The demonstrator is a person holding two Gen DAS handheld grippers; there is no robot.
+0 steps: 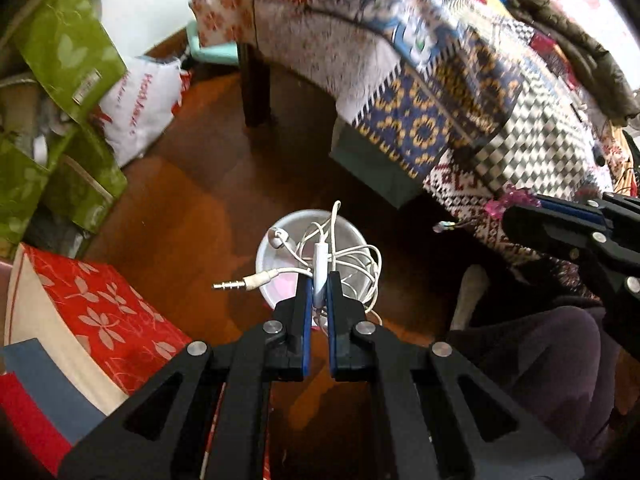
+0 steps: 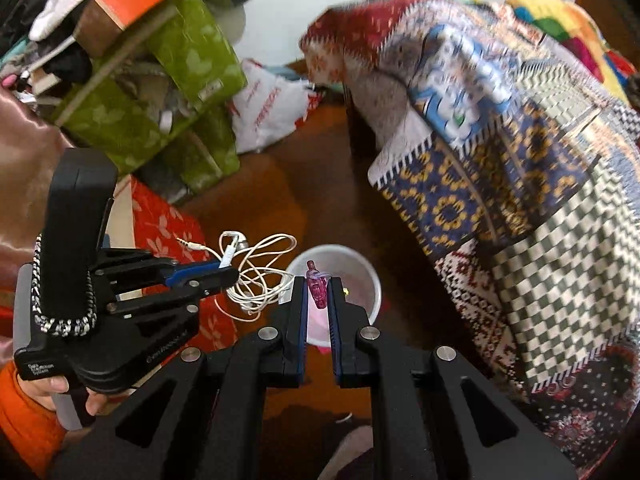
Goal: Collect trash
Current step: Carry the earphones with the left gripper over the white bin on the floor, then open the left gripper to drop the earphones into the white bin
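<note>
My left gripper (image 1: 319, 280) is shut on a tangled white earphone cable (image 1: 320, 256) and holds it right above a white plastic bin (image 1: 276, 292) on the wooden floor. My right gripper (image 2: 318, 286) is shut on a small pink plastic object (image 2: 318, 290) above the same white bin (image 2: 368, 284). In the right wrist view the left gripper (image 2: 230, 276) with the earphones (image 2: 260, 276) is to the left of the bin. In the left wrist view the right gripper (image 1: 516, 216) holds the pink object (image 1: 504, 204) at the right.
A bed with a patchwork quilt (image 1: 460, 92) fills the right side. Green boxes (image 1: 64, 48), a white plastic bag (image 1: 140, 108) and a red floral box (image 1: 100, 300) crowd the left. Bare wooden floor (image 1: 192, 200) lies around the bin. My leg (image 1: 560, 360) is at lower right.
</note>
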